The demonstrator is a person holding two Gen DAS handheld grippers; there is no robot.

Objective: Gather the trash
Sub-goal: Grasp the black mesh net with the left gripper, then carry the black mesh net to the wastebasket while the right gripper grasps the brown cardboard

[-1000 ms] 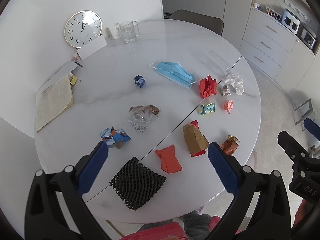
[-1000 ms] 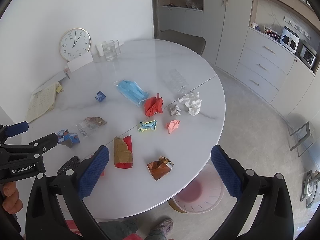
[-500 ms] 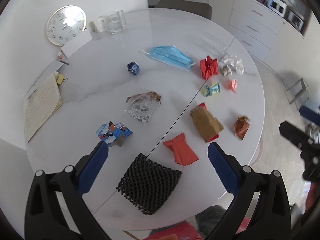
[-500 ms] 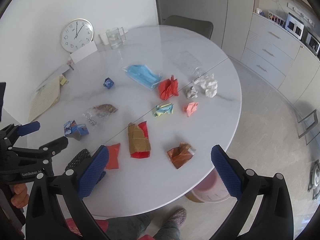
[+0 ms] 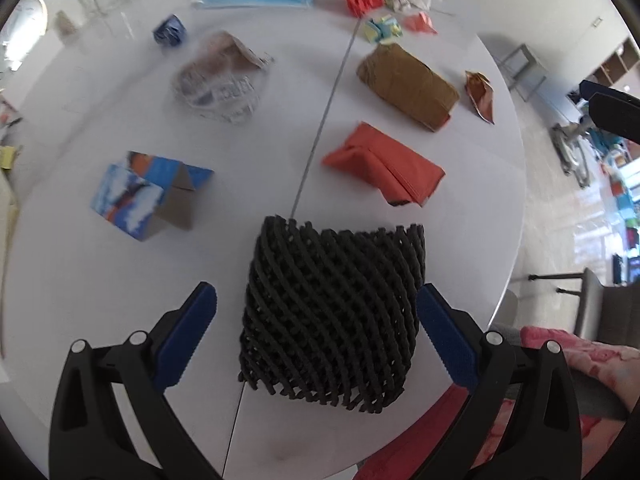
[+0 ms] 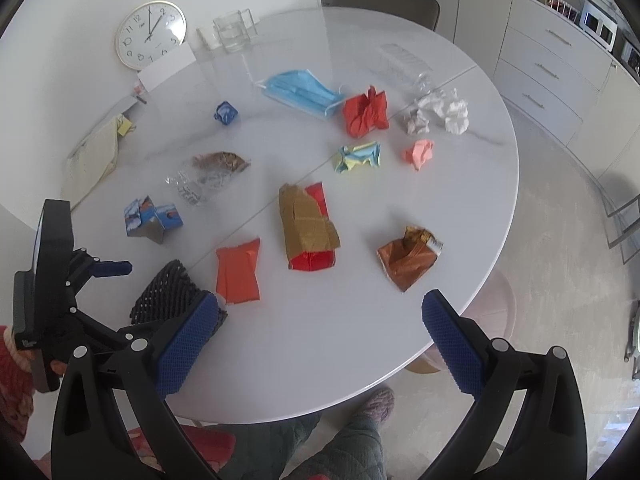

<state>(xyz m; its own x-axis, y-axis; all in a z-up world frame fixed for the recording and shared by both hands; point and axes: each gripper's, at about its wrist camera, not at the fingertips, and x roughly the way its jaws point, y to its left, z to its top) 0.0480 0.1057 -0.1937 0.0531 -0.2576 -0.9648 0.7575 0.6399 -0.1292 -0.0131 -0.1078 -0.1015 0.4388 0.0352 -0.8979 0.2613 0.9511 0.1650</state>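
Left gripper (image 5: 316,312) has dropped toward the table since a second ago: black foam net (image 5: 334,312) went from small below-centre to filling the gap between the blue pads. Jaws wide, one pad either side of the net; the pad at 3 o'clock sits right at the net's edge, can't tell if it touches. The pad at 9 o'clock is apart from it. Net lies on the white round table (image 5: 100,288) across the centre seam, near the front edge.

From the net in the left wrist view:
- orange folded packet (image 5: 384,170) at 1 o'clock, near
- blue printed carton (image 5: 148,194) at 10 o'clock, flattened, grey inside showing
- clear plastic wrapper (image 5: 222,80) at 11 o'clock, blurred
- brown paper bag (image 5: 408,84) further out at 1 o'clock, copper foil wrapper (image 5: 480,94) just right of it

Right gripper (image 6: 320,332) hangs above the front table edge, jaws wide, nothing between them. In its view the left gripper's tool body is at 9 o'clock, over the net (image 6: 172,296).

Far half of the table, right wrist view: blue face mask (image 6: 300,90), red crumpled paper (image 6: 366,112), white crumpled tissue (image 6: 450,110), pink paper ball (image 6: 420,152), yellow-blue wrapper (image 6: 358,156), small blue ball (image 6: 226,112). Clock (image 6: 150,34) and glass (image 6: 232,32) at the back, notebook (image 6: 92,160) at the left edge. Person's legs and slipper show under the front edge.
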